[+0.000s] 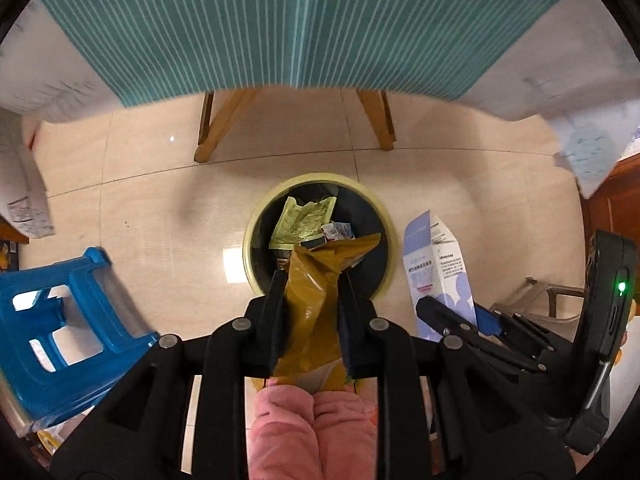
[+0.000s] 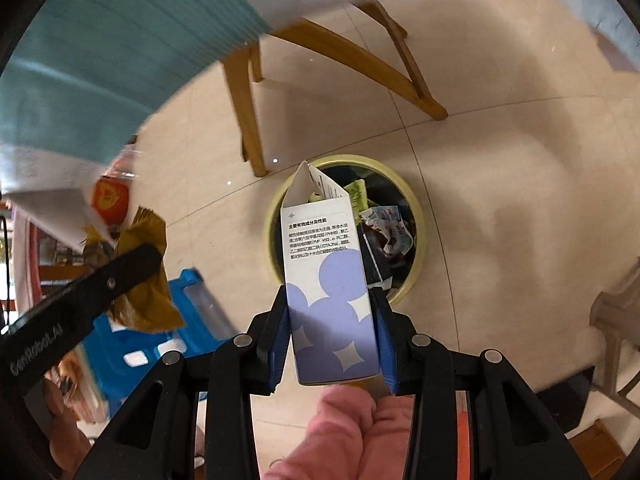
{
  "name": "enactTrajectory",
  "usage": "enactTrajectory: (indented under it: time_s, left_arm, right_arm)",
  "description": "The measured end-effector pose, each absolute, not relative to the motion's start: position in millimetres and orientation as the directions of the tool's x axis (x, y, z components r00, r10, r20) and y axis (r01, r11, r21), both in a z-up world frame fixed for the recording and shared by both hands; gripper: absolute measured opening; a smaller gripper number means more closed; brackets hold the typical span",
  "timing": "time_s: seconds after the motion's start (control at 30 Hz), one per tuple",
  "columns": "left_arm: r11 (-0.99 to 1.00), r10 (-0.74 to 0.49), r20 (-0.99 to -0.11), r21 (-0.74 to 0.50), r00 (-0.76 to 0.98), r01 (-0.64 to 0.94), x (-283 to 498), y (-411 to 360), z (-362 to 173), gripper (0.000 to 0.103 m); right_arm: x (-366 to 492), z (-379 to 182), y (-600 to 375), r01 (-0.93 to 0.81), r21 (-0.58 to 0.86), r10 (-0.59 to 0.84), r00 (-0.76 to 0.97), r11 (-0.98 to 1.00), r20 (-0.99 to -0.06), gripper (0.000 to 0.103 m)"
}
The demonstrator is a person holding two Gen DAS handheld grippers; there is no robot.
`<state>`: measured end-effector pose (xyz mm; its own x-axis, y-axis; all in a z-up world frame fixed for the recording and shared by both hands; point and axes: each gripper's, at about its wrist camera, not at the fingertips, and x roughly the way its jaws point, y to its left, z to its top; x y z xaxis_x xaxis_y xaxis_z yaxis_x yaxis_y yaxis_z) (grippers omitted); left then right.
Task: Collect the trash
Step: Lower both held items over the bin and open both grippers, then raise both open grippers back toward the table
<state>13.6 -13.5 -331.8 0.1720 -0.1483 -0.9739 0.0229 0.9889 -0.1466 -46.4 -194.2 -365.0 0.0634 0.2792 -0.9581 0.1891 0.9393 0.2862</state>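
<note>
A round bin with a pale yellow rim point(image 1: 390, 216) stands on the tiled floor, holding paper and wrapper scraps; it also shows in the right wrist view point(image 2: 416, 208). My left gripper point(image 1: 312, 280) is shut on a crumpled mustard-yellow wrapper point(image 1: 316, 284) and holds it above the bin's near side. My right gripper point(image 2: 330, 300) is shut on a white and lavender carton point(image 2: 328, 280) with an open top, above the bin's near rim. The carton point(image 1: 436, 268) shows in the left view, the wrapper point(image 2: 144, 280) in the right view.
A table with a teal striped cloth point(image 1: 300, 24) on wooden legs point(image 1: 218, 124) stands beyond the bin. A blue plastic stool point(image 1: 60, 320) lies to the left. A grey chair frame point(image 2: 616, 320) is at the right. White sheets point(image 1: 36, 72) hang from the table edge.
</note>
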Motion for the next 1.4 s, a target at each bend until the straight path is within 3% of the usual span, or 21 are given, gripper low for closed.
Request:
enactTrajectory:
  time_s: [0.1,0.2,0.23,0.3,0.33,0.37,0.57,0.87,0.97,1.4]
  left_arm:
    - [0.99,-0.144,-0.976,-0.142,0.162,0.024,21.0,-14.0,-363.1,0.019]
    - [0.991,-0.136,-0.978,-0.134,0.158,0.022,26.2,-14.1,-385.4,0.03]
    - [0.99,-0.138,-0.978,-0.137,0.157,0.018,28.5,-13.6,-393.0,0.031]
    - [0.99,-0.14,-0.979,-0.139,0.149,0.015,32.1,-11.5,-404.5,0.045]
    - [0.99,-0.138,-0.979,-0.138,0.147,0.015,33.5,-11.3,-409.0,0.063]
    - [0.991,-0.136,-0.979,-0.136,0.151,0.013,34.4,-10.4,-410.5,0.072]
    - [0.995,-0.102,-0.98,-0.103,0.168,0.008,29.9,-1.1,-412.7,0.073]
    - [0.998,-0.057,-0.977,-0.058,0.204,0.001,12.9,13.1,-368.6,0.073]
    - [0.998,-0.057,-0.977,-0.062,0.207,-0.016,7.1,19.9,-342.8,0.081]
    - [0.997,-0.045,-0.949,-0.063,0.312,-0.048,-35.9,46.3,-168.8,0.081]
  right_arm:
    - [-39.2,-394.6,-194.4,0.22,0.288,0.281,0.064,0.932,-0.957,0.043]
    - [-34.7,-419.8,-193.6,0.244,0.284,0.275,0.071,0.927,-0.959,0.071]
    - [-33.0,-428.4,-193.1,0.25,0.291,0.282,0.072,0.924,-0.957,0.075]
    - [-33.1,-438.3,-191.5,0.254,0.287,0.278,0.072,0.924,-0.958,0.075]
    - [-34.6,-441.2,-191.4,0.252,0.282,0.273,0.071,0.926,-0.959,0.075]
    - [-35.7,-444.8,-191.6,0.252,0.279,0.27,0.071,0.927,-0.96,0.075]
    - [-37.8,-447.5,-190.3,0.254,0.271,0.261,0.075,0.928,-0.962,0.076]
    - [-38.4,-408.9,-186.7,0.236,0.261,0.241,0.11,0.936,-0.964,0.076]
    - [-38.5,-378.4,-185.0,0.223,0.266,0.243,0.124,0.938,-0.962,0.076]
    - [-49.9,-203.0,-181.2,0.134,0.303,0.274,0.196,0.944,-0.942,0.078]
